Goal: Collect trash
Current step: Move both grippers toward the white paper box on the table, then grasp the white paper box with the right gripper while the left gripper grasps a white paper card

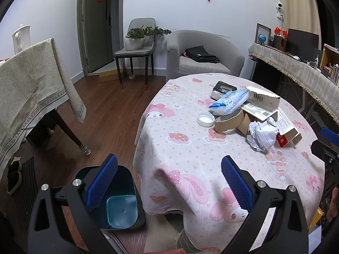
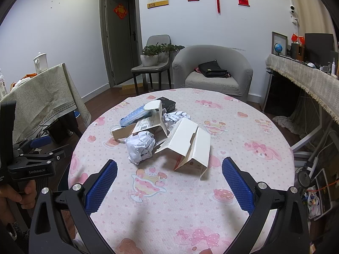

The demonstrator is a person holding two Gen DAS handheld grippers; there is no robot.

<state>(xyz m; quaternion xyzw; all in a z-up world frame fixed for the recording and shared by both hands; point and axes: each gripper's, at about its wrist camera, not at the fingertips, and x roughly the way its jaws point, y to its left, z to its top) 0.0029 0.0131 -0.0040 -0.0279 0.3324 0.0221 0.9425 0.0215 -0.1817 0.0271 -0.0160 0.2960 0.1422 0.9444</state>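
- The right gripper (image 2: 169, 182) hovers with fingers spread wide and empty; the folded white carton (image 2: 190, 148) lies on the table (image 2: 243, 169) just ahead of them.
- The carton's long axis runs diagonally, far-left to near-right.
- The left gripper (image 1: 169, 182), also wide open and empty, sits farther from the pile, nearer the floor bin (image 1: 120, 207).

Trash heaped on the round surface (image 2: 243, 148), bin on the floor to its left.

On the surface, a crumpled paper ball (image 2: 141, 147) lies nearest, touching a folded box (image 2: 188, 146) on its right; behind them an open carton (image 2: 153, 119), with a plastic pack (image 2: 132, 117) to its left. The bin (image 1: 118, 201) stands beside the surface's left edge. An armchair (image 2: 211, 69) sits behind the surface.
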